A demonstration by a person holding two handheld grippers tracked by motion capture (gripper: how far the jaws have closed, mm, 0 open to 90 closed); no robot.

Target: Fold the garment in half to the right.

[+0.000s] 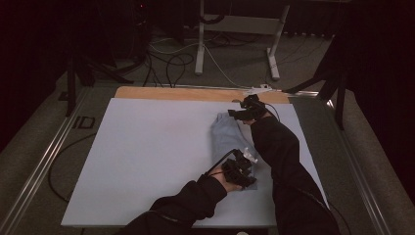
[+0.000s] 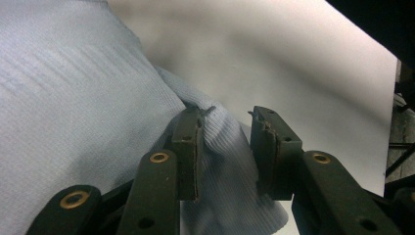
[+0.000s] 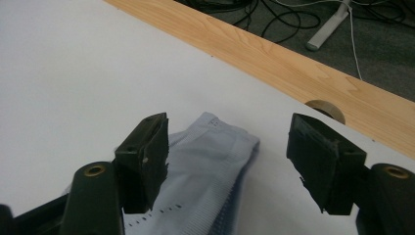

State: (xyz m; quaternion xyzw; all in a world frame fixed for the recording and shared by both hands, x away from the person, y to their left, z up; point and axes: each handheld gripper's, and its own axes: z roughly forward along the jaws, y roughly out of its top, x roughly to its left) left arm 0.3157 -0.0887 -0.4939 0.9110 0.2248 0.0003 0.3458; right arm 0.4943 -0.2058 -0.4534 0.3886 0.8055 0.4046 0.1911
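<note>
Folded pale-blue garment (image 1: 229, 142) lying right of centre on the white sheet (image 1: 147, 156); left gripper (image 2: 225, 147) parted around its near corner, lower centre; right gripper (image 3: 227, 161) spread wide over the far end, grasping nothing; fold seemingly unfinished.

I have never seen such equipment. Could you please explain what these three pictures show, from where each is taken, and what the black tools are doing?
A person holds a two-jaw tool in each hand. The high view looks down on a white table where a folded light-blue cloth lies. The left gripper is at the cloth's near end, the right gripper at its far end. The other two pictures come from cameras on the grippers. Both grippers' jaws stand open, with cloth between them; nothing is clamped.
</note>
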